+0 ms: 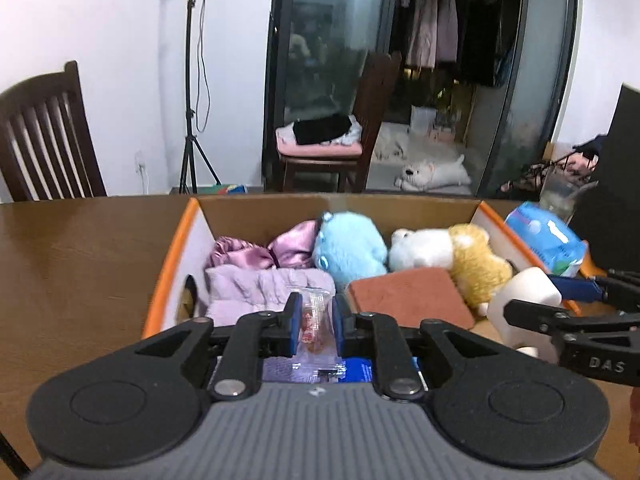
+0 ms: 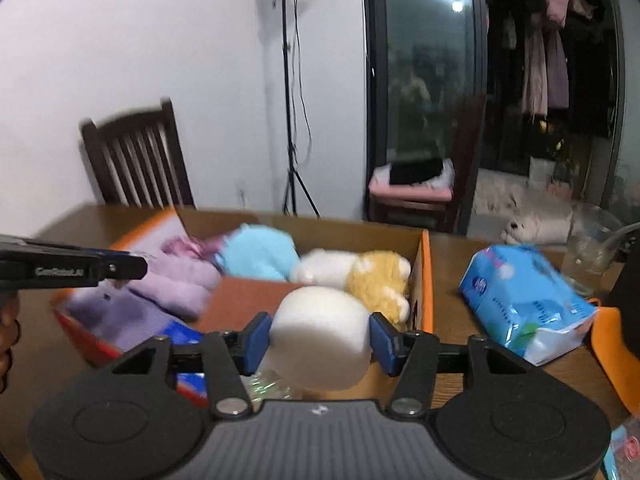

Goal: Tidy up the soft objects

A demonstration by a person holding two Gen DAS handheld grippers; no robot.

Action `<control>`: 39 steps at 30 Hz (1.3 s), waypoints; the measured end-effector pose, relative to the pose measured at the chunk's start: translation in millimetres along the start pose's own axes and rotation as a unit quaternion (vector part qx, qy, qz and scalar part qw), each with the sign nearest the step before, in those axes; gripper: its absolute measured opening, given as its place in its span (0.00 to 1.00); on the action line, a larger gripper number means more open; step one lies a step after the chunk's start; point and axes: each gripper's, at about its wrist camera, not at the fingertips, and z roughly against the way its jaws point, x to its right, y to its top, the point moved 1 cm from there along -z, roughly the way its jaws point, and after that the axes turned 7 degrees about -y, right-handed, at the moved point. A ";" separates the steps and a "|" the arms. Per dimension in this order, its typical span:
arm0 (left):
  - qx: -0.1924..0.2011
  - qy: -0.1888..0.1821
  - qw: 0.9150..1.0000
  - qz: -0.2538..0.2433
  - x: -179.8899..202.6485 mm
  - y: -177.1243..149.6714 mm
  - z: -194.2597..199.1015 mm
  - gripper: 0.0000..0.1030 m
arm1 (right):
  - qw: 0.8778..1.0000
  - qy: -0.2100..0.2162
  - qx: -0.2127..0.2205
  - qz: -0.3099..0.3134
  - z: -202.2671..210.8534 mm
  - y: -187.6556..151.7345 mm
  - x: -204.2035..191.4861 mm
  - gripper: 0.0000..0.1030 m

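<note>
An open cardboard box (image 1: 256, 212) (image 2: 424, 280) with orange flaps stands on the wooden table. Inside lie a purple satin cloth (image 1: 256, 254), a lilac fluffy cloth (image 1: 260, 292) (image 2: 176, 280), a blue plush (image 1: 348, 248) (image 2: 256, 254), a white-and-yellow plush (image 1: 452, 256) (image 2: 360, 272) and a brown pad (image 1: 408, 296). My left gripper (image 1: 316, 320) is shut on a small clear plastic packet (image 1: 316, 320) above the box's near edge. My right gripper (image 2: 318, 336) is shut on a white foam sponge (image 2: 320, 336) (image 1: 520, 300) above the box's right side.
A blue tissue pack (image 2: 524, 296) (image 1: 548, 240) lies on the table right of the box. A clear glass (image 2: 588, 252) stands behind it. A dark wooden chair (image 1: 44, 140) is at the table's far left. A tripod stand (image 2: 292, 120) is beyond the table.
</note>
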 end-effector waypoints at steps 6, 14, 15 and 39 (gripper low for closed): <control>-0.016 -0.007 1.000 -0.001 -7.4 -8.3 -17.3 0.43 | 1.000 -0.006 -0.015 -0.015 -17.9 -8.1 3.0 0.73; -0.011 0.002 1.000 -0.005 -3.5 0.1 -0.9 0.43 | 1.000 -0.012 -0.001 -0.013 -4.4 1.3 8.2 0.73; -0.005 0.003 1.000 -0.007 -1.9 2.3 5.8 0.44 | 1.000 -0.014 0.003 -0.011 0.9 3.6 8.0 0.73; 0.236 0.021 0.971 -0.042 49.9 -115.6 225.4 0.99 | 0.981 -0.011 0.188 -0.049 207.1 -85.8 -11.5 1.00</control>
